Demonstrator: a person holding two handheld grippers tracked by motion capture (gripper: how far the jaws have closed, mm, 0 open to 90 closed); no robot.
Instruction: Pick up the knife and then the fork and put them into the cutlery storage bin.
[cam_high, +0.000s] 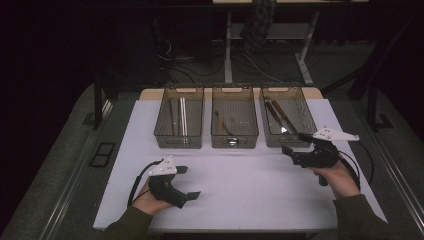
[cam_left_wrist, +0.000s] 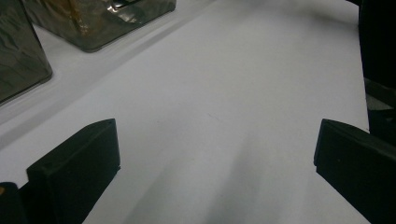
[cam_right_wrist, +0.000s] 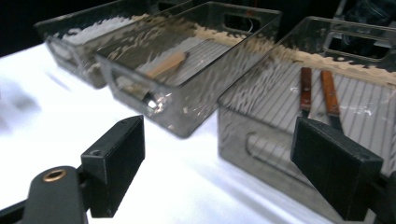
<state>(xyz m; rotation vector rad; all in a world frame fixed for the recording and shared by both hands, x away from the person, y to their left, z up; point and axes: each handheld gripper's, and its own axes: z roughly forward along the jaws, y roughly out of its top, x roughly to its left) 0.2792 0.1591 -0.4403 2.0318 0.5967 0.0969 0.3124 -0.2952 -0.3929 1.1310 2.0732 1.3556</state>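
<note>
A: High view: right bin (cam_high: 287, 122) sits just ahead of the right gripper (cam_high: 296, 144), two brown-handled tools (cam_high: 277, 115) lying inside it.
B: Gripper state?
A: Right gripper jaws wide apart, nothing between them. Left gripper (cam_high: 186, 183) too, jaws apart over bare white desk (cam_high: 240, 185).
B: Other bins?
A: Middle bin (cam_high: 234, 123) and left bin (cam_high: 179, 123), farther to the right gripper's left.
</note>
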